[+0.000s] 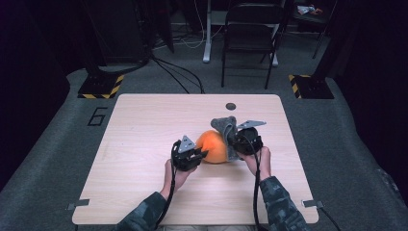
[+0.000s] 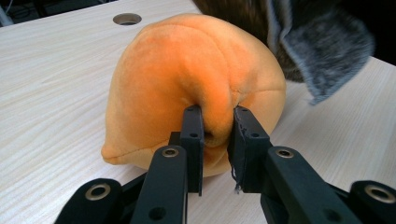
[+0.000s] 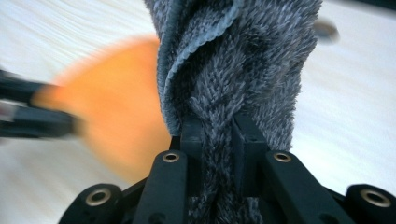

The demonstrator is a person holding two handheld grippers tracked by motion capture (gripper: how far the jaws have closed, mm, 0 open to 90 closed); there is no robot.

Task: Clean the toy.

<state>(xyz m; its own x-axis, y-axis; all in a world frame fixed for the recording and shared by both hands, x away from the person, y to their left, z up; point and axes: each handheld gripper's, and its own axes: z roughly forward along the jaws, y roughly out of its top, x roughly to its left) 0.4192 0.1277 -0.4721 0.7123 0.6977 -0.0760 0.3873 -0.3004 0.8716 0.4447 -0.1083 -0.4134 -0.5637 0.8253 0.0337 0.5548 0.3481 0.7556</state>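
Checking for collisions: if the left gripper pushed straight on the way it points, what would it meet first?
The orange plush: the left gripper already pinches a fold of it. Behind that, probably the grey cloth.

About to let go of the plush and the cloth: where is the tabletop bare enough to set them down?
The table is bare left of the left hand-held gripper, along the near edge beside the forearms, and at the far left before the round hole. It is crowded mid-table, where the orange plush, grey cloth and right hand-held gripper bunch together.
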